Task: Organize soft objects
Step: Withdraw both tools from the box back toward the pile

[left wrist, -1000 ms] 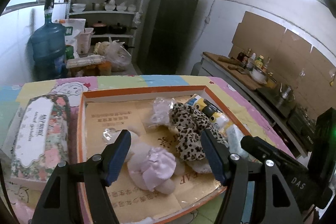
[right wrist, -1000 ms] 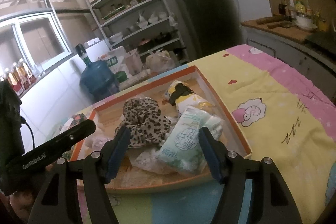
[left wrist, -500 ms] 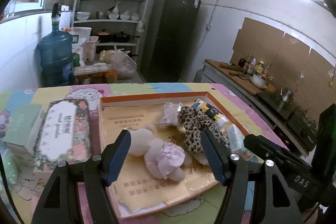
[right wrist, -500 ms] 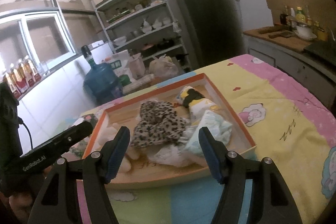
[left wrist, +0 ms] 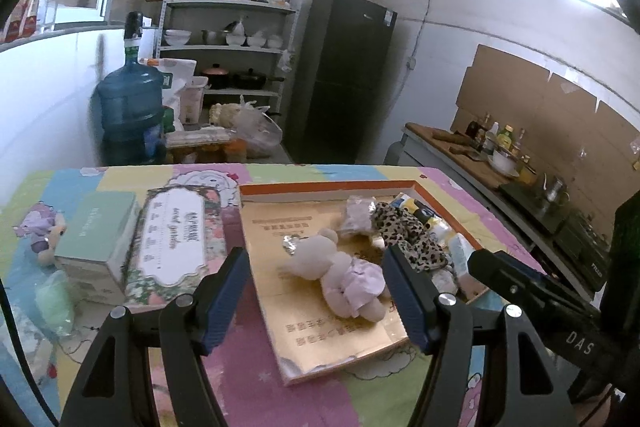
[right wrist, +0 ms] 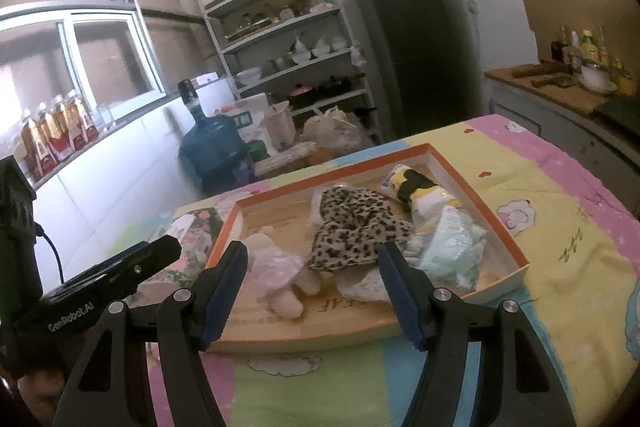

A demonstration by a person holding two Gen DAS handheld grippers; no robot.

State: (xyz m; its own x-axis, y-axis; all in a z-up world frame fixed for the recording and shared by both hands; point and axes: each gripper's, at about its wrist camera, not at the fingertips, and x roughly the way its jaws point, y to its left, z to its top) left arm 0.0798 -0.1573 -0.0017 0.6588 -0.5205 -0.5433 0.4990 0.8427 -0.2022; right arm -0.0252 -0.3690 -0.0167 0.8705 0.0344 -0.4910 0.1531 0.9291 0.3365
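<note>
Left wrist view. The left gripper hovers over the near edge of the shallow orange-rimmed cardboard tray, jaws apart and holding nothing. The tray rests on a counter covered with a pastel cartoon-print cloth. Inside the tray, toward its near side, lies a pale plush bear in a lilac dress; behind it, toward the tray's right rim, a leopard-print fabric scrunchie touches a crinkled clear plastic packet. Left of the tray stand a floral tissue box and a mint-green carton.

Right wrist view. The right gripper also hovers at the tray's near edge, jaws apart and empty. The scrunchie sits mid-tray, overlapping a light blue soft tissue pack; a yellow-and-black wrapped roll lies against the tray's far right corner.

Risk. The soft items overlap, so closing on 1 may drag a neighbour. The tray looks light and could slide on the cloth. With 2 grippers side by side, they may collide.
</note>
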